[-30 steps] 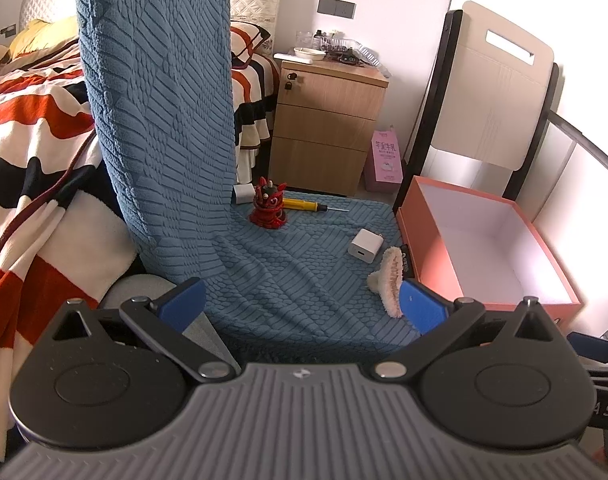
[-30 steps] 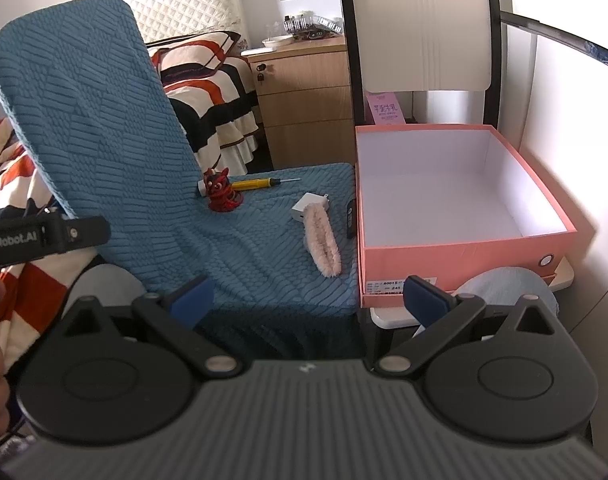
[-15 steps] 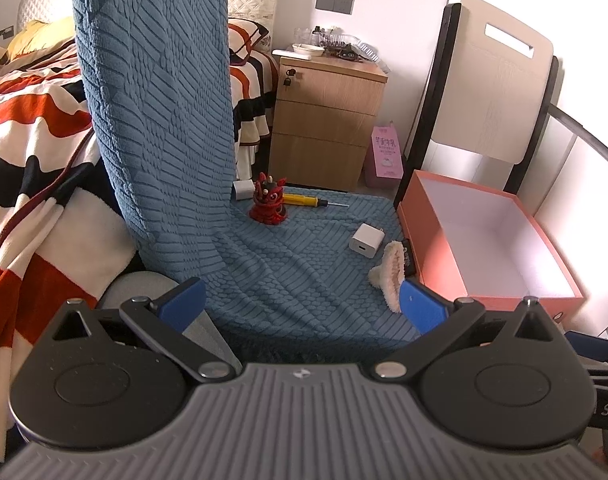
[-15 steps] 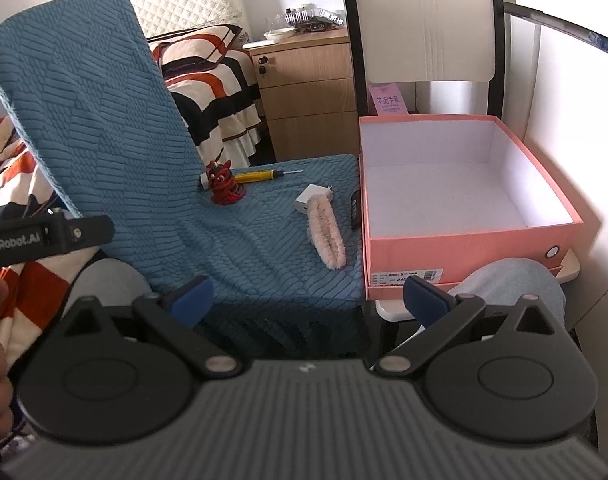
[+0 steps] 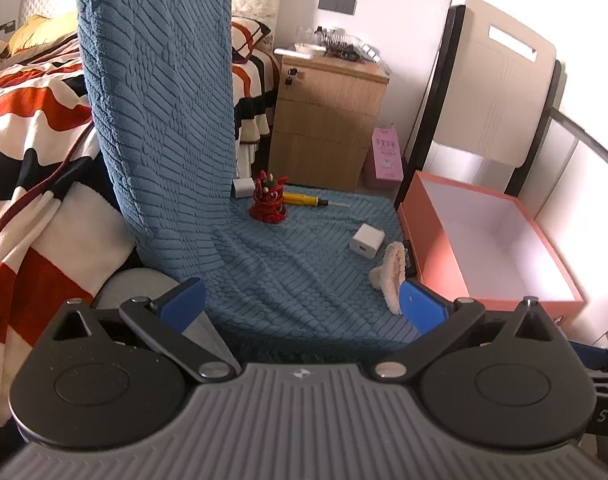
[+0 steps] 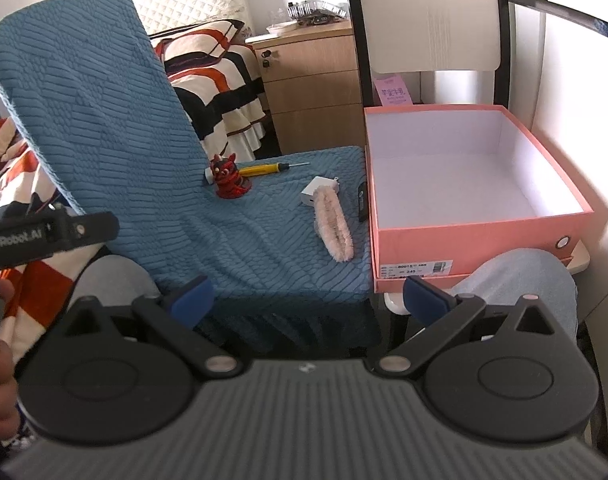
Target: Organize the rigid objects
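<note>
Bedroom furniture surrounds a chair draped in a blue textured cover (image 5: 264, 272), and on its seat the small things wait. Both tools have pulled back a little since a second ago, so the seat and the pink box (image 6: 475, 236) now show more fully; nothing on the seat has moved, so I judge the sorting has not begun. The left gripper (image 5: 302, 306) holds its fingers wide apart and empty. Far ahead of its left finger stand a small white block (image 5: 243, 187) and the red figurine (image 5: 268, 202), with the yellow screwdriver (image 5: 304, 200) lying just behind the figurine. Ahead of the right finger lie the white charger (image 5: 366, 240) and the fluffy pink piece (image 5: 391, 276). A dark flat thing (image 6: 361, 202), perhaps a remote, lies against the box wall. The right gripper (image 6: 307, 296) is also spread open with nothing between the fingers, and the box stands empty beyond its right finger.
</note>
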{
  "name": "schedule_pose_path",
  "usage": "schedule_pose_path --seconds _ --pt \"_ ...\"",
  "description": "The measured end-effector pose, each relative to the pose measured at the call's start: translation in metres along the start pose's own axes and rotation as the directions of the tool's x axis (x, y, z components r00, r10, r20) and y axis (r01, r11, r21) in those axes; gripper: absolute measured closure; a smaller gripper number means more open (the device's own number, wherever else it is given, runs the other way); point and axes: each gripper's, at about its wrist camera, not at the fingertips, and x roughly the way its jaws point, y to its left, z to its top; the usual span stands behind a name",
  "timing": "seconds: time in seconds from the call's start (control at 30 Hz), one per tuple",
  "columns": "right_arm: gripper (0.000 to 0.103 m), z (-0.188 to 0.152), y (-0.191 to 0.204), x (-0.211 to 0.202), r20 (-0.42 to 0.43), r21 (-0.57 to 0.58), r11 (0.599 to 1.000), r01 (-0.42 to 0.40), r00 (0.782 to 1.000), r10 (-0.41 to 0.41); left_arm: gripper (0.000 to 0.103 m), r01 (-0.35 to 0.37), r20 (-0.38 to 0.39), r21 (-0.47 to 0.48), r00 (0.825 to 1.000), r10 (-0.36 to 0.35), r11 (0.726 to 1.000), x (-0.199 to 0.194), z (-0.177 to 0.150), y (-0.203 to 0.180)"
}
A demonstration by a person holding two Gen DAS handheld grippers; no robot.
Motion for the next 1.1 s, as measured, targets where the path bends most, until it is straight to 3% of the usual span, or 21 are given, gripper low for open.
schedule_pose_path --seconds 1.1 --pt "0.000 -0.003 -0.008 0.023 -0.006 0.022 1.000 0.007 1.000 -0.007 0.000 -0.004 -0.001 0.056 1.000 0.004 0.998 0.031 0.001 -0.007"
